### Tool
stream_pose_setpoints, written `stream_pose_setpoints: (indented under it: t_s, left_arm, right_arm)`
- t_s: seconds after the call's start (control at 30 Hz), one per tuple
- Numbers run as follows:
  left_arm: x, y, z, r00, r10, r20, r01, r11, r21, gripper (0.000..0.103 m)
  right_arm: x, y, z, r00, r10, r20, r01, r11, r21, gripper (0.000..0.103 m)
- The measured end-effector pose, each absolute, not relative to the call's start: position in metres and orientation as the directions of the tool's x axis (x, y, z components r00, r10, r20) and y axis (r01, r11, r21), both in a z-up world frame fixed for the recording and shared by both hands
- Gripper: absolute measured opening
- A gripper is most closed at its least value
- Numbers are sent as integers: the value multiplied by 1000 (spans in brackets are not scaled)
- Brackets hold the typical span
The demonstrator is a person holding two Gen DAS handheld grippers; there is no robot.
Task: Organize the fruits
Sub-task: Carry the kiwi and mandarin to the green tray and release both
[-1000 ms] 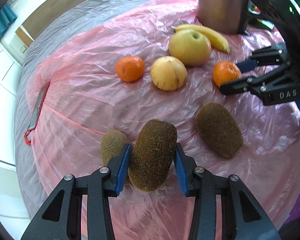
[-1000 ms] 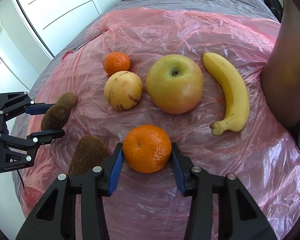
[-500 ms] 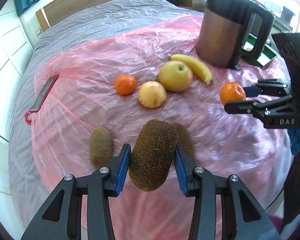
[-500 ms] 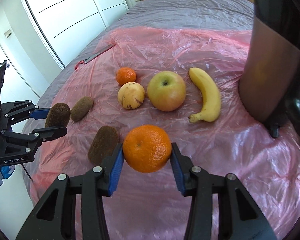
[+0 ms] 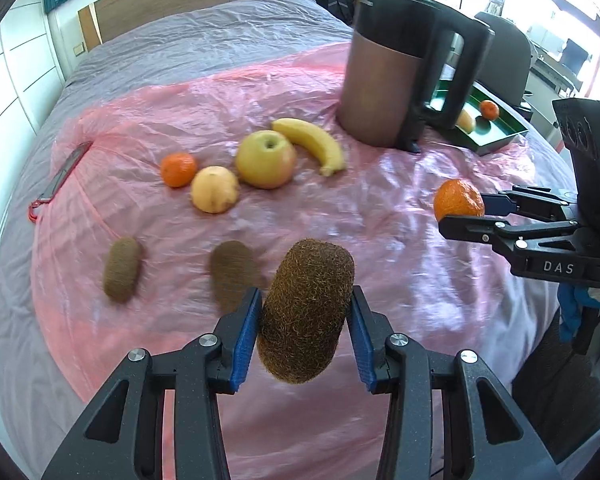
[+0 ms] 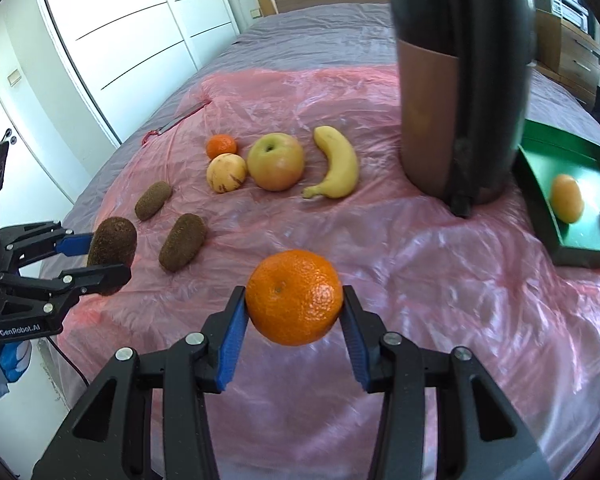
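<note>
fuzzy brown kiwi (image 5: 306,312) in left gripper (image 5: 305,320), glossy tangerine (image 6: 294,297) in right gripper (image 6: 294,312).

The thin pink plastic sheet (image 5: 380,208) on the bed is shiny and crinkly, the brown oval kiwi (image 5: 306,316) looks rough and hairy, the round orange tangerine (image 6: 294,298) has bumpy glossy skin, and the tall brown metal kettle (image 5: 384,80) looks smooth.

Grey bed (image 5: 188,48) w/ pink plastic sheet (image 5: 380,216) atop.
</note>
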State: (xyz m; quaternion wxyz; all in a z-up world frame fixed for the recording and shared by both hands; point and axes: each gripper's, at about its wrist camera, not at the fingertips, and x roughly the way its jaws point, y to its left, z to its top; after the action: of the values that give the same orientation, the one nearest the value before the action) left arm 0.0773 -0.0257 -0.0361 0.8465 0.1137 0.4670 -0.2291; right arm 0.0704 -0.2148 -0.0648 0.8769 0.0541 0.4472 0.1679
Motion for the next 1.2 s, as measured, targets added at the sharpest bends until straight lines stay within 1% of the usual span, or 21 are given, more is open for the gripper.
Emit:
stream_pose_setpoints:
  t_s: [0.43, 0.6, 0.9, 1.2]
  left_arm:
    - [54, -97, -34, 426, -295, -855, 522, 852, -34, 38]
    - [52, -132, -30, 406, -313, -859, 557, 830, -39, 38]
    - [51, -213, -22, 347, -374, -860, 662, 748, -58, 38]
    - [78, -302, -24, 292, -425, -856, 716, 691, -99, 38]
  right_arm:
    - [47, -288, -60, 613, 305, -729, -154, 951, 269, 70]
    - [40, -319, -57, 642, 284, -712, -119, 955, 273, 70]
    - [32, -394, -54, 683, 204, -701, -26, 966, 256, 70]
    - [44, -468, -58, 710, 127, -693, 58, 970, 237, 70]
